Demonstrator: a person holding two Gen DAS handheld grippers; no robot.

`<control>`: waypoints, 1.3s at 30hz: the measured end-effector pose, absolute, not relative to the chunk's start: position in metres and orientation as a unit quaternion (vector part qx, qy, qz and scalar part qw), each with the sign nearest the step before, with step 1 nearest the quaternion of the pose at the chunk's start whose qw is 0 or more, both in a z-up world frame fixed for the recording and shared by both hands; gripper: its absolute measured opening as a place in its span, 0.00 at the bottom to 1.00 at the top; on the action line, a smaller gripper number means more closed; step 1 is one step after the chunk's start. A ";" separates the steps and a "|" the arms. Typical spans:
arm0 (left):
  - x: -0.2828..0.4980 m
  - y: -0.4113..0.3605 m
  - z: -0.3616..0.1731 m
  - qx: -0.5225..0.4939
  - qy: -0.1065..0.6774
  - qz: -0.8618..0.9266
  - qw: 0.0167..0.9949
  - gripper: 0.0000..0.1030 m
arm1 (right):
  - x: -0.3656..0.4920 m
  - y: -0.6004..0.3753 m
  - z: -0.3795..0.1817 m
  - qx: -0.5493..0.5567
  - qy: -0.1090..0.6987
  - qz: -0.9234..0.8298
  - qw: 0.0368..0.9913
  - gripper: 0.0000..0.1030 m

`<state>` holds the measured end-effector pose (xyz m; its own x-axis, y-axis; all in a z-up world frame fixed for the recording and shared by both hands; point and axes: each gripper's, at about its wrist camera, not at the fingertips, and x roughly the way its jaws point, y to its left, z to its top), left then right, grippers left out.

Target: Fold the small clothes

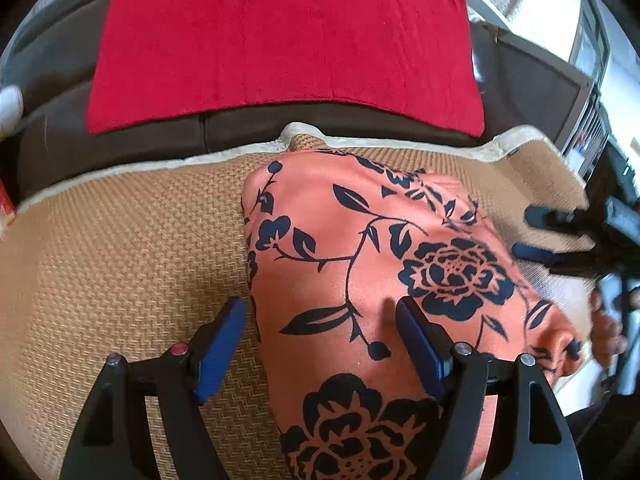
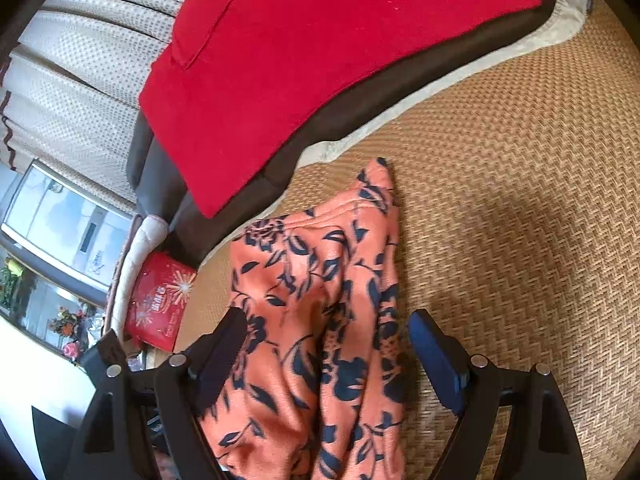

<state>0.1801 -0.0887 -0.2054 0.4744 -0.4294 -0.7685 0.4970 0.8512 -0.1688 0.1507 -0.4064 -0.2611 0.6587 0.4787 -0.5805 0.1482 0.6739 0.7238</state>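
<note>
A: Starting at the left gripper [image 1: 320, 316]: its blue-padded jaws are standing apart, one pad hovering over the bare weave, the other over the cloth's left edge, and nothing is being pinched.

B: And the right gripper [image 2: 328, 340] is gaping too, straddling a bunched ridge of the same cloth with both pads clear of it.

A: That cloth is the orange-pink soft garment printed with dark navy roses and leaves [image 1: 372, 264]. It is lying on the tan woven mat with a cream border [image 1: 120, 240], toward its right-hand edge, one corner reaching up near the mat's far border.

B: I'm judging this as the moment before a grab. To do it well, each gripper should be closing on a single edge, not a wad, and both should be lifting together so the fabric is spreading flat.

A: Agreed, because it is looking rumpled: smooth on the left, heaped in folds on the right.

B: Beyond the mat, the flat red fleece cloth on the dark brown cushion [image 1: 280, 48] is lying well apart from the work.
</note>
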 end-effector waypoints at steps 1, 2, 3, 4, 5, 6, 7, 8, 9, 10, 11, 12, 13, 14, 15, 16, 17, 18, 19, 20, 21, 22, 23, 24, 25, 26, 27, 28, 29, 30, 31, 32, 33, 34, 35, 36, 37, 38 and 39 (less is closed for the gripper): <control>0.182 -0.085 -0.206 0.029 0.440 -0.271 0.856 0.76 | 0.151 -0.409 -0.263 0.393 0.403 0.098 0.821 0.83; 0.184 -0.083 -0.206 0.023 0.443 -0.269 0.855 0.76 | 0.151 -0.412 -0.265 0.395 0.404 0.094 0.819 0.84; 0.186 -0.080 -0.207 0.019 0.448 -0.266 0.853 0.76 | 0.152 -0.415 -0.268 0.399 0.406 0.090 0.817 0.83; 0.188 -0.079 -0.208 0.016 0.450 -0.266 0.852 0.76 | 0.152 -0.418 -0.270 0.403 0.406 0.088 0.815 0.83; 0.189 -0.077 -0.208 0.013 0.453 -0.266 0.851 0.76 | 0.152 -0.421 -0.272 0.409 0.406 0.088 0.812 0.83; 0.190 -0.076 -0.209 0.009 0.455 -0.266 0.850 0.76 | 0.152 -0.424 -0.275 0.418 0.405 0.090 0.808 0.83; 0.191 -0.074 -0.209 0.004 0.459 -0.269 0.847 0.76 | 0.152 -0.425 -0.276 0.423 0.404 0.093 0.806 0.83; 0.193 -0.072 -0.209 -0.003 0.463 -0.275 0.842 0.76 | 0.152 -0.426 -0.277 0.428 0.403 0.096 0.803 0.83; 0.194 -0.070 -0.210 -0.009 0.466 -0.279 0.840 0.76 | 0.152 -0.427 -0.278 0.431 0.403 0.098 0.801 0.83; 0.196 -0.068 -0.210 -0.015 0.468 -0.283 0.837 0.76 | 0.153 -0.427 -0.279 0.432 0.404 0.101 0.800 0.83; 0.198 -0.066 -0.210 -0.020 0.470 -0.286 0.835 0.76 | 0.153 -0.427 -0.280 0.433 0.405 0.103 0.798 0.83; 0.201 -0.063 -0.211 -0.025 0.472 -0.287 0.833 0.76 | 0.154 -0.428 -0.282 0.435 0.407 0.105 0.796 0.83; 0.207 -0.061 -0.213 -0.029 0.474 -0.287 0.832 0.76 | 0.154 -0.429 -0.284 0.437 0.407 0.107 0.795 0.83; 0.210 -0.058 -0.214 -0.034 0.477 -0.289 0.829 0.76 | 0.154 -0.430 -0.285 0.441 0.407 0.111 0.792 0.84; 0.212 -0.055 -0.214 -0.041 0.481 -0.292 0.826 0.76 | 0.154 -0.431 -0.287 0.447 0.407 0.117 0.788 0.83; 0.214 -0.052 -0.215 -0.046 0.485 -0.298 0.821 0.76 | 0.154 -0.432 -0.290 0.453 0.407 0.121 0.784 0.83; 0.216 -0.051 -0.216 -0.047 0.487 -0.302 0.818 0.76 | 0.154 -0.433 -0.292 0.455 0.408 0.124 0.782 0.83; 0.217 -0.050 -0.217 -0.046 0.489 -0.304 0.816 0.76 | 0.154 -0.433 -0.294 0.456 0.411 0.128 0.779 0.83; 0.218 -0.050 -0.219 -0.043 0.490 -0.304 0.816 0.76 | 0.154 -0.432 -0.294 0.455 0.413 0.130 0.778 0.83; 0.218 -0.051 -0.221 -0.040 0.492 -0.305 0.814 0.76 | 0.155 -0.431 -0.295 0.454 0.415 0.132 0.777 0.83; 0.219 -0.052 -0.223 -0.039 0.495 -0.308 0.812 0.76 | 0.155 -0.430 -0.296 0.454 0.417 0.137 0.775 0.84; 0.220 -0.053 -0.225 -0.040 0.498 -0.313 0.808 0.76 | 0.155 -0.427 -0.296 0.454 0.419 0.140 0.774 0.83; 0.222 -0.055 -0.227 -0.041 0.502 -0.316 0.804 0.76 | 0.155 -0.426 -0.298 0.454 0.421 0.144 0.772 0.83; 0.223 -0.056 -0.228 -0.040 0.504 -0.318 0.802 0.76 | 0.155 -0.425 -0.299 0.454 0.423 0.146 0.770 0.83; 0.224 -0.058 -0.230 -0.037 0.507 -0.320 0.800 0.76 | 0.156 -0.424 -0.300 0.453 0.424 0.147 0.770 0.83; 0.225 -0.061 -0.232 -0.035 0.508 -0.322 0.799 0.76 | 0.156 -0.423 -0.300 0.451 0.424 0.151 0.771 0.83; 0.225 -0.064 -0.234 -0.035 0.508 -0.324 0.797 0.77 | 0.156 -0.421 -0.300 0.450 0.425 0.156 0.770 0.83; 0.226 -0.064 -0.234 -0.038 0.510 -0.329 0.794 0.79 | 0.157 -0.418 -0.299 0.451 0.426 0.159 0.768 0.83; 0.227 -0.065 -0.235 -0.041 0.511 -0.331 0.792 0.79 | 0.157 -0.416 -0.300 0.451 0.427 0.165 0.766 0.83; 0.229 -0.064 -0.235 -0.044 0.513 -0.333 0.790 0.79 | 0.159 -0.411 -0.299 0.450 0.428 0.169 0.765 0.83; 0.231 -0.066 -0.235 -0.046 0.514 -0.334 0.789 0.79 | 0.161 -0.407 -0.299 0.449 0.429 0.174 0.764 0.83; 0.232 -0.068 -0.236 -0.050 0.514 -0.336 0.788 0.79 | 0.162 -0.402 -0.299 0.449 0.430 0.180 0.762 0.83; 0.234 -0.067 -0.237 -0.056 0.514 -0.338 0.786 0.79 | 0.164 -0.398 -0.298 0.448 0.431 0.182 0.762 0.83; 0.231 -0.072 -0.235 -0.060 0.514 -0.339 0.786 0.79 | 0.165 -0.394 -0.297 0.444 0.432 0.181 0.764 0.83; 0.231 -0.073 -0.235 -0.064 0.513 -0.340 0.785 0.79 | 0.167 -0.388 -0.296 0.438 0.433 0.182 0.766 0.83; 0.232 -0.073 -0.235 -0.070 0.513 -0.342 0.784 0.79 | 0.168 -0.383 -0.296 0.435 0.435 0.183 0.767 0.83; 0.233 -0.071 -0.235 -0.074 0.512 -0.343 0.784 0.79 | 0.170 -0.378 -0.295 0.432 0.435 0.184 0.768 0.84; 0.234 -0.071 -0.235 -0.079 0.510 -0.345 0.784 0.79 | 0.171 -0.374 -0.294 0.428 0.437 0.184 0.770 0.84; 0.234 -0.071 -0.234 -0.081 0.508 -0.347 0.784 0.79 | 0.173 -0.367 -0.293 0.420 0.439 0.183 0.773 0.84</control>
